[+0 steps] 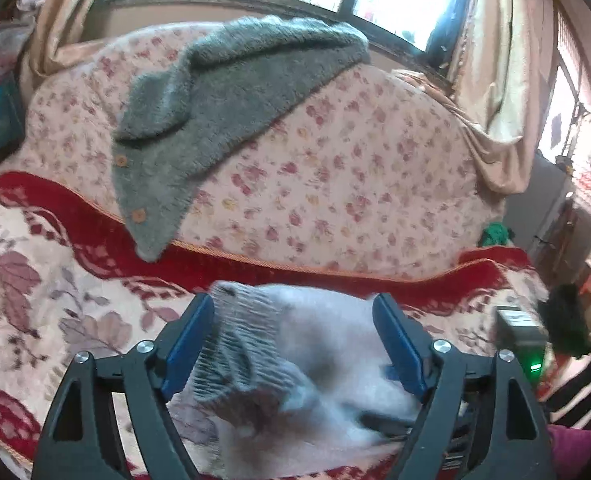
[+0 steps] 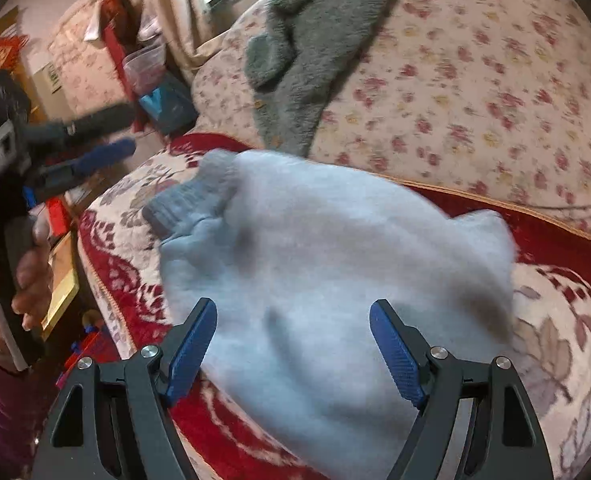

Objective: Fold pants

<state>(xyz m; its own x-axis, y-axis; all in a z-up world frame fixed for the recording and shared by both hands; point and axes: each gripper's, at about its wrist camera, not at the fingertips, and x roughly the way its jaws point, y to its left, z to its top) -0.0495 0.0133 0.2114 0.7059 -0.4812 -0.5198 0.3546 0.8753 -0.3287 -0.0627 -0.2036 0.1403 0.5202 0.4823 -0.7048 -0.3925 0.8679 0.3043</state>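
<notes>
Pale grey pants (image 1: 327, 360) (image 2: 315, 260) lie in a folded bundle on the sofa's red-patterned seat cover (image 1: 55, 300). Their ribbed cuff (image 1: 239, 340) (image 2: 187, 200) sits at the bundle's left end. In the left wrist view my left gripper (image 1: 293, 304) hangs open over the bundle, its blue pads apart on either side of the cuff end and not pressing the cloth. My right gripper (image 2: 293, 308) is open too, above the near part of the pants, with nothing pinched. The left gripper (image 2: 129, 132) also shows at the far left of the right wrist view, held by a hand (image 2: 31, 276).
A fuzzy grey cardigan (image 1: 223, 92) (image 2: 315, 40) with wooden buttons drapes over the floral sofa back (image 1: 335, 168). Window and curtains (image 1: 487, 60) stand behind. A plastic box (image 2: 145, 66) and clutter sit past the sofa's left end. A device with a green light (image 1: 527, 340) is at the right.
</notes>
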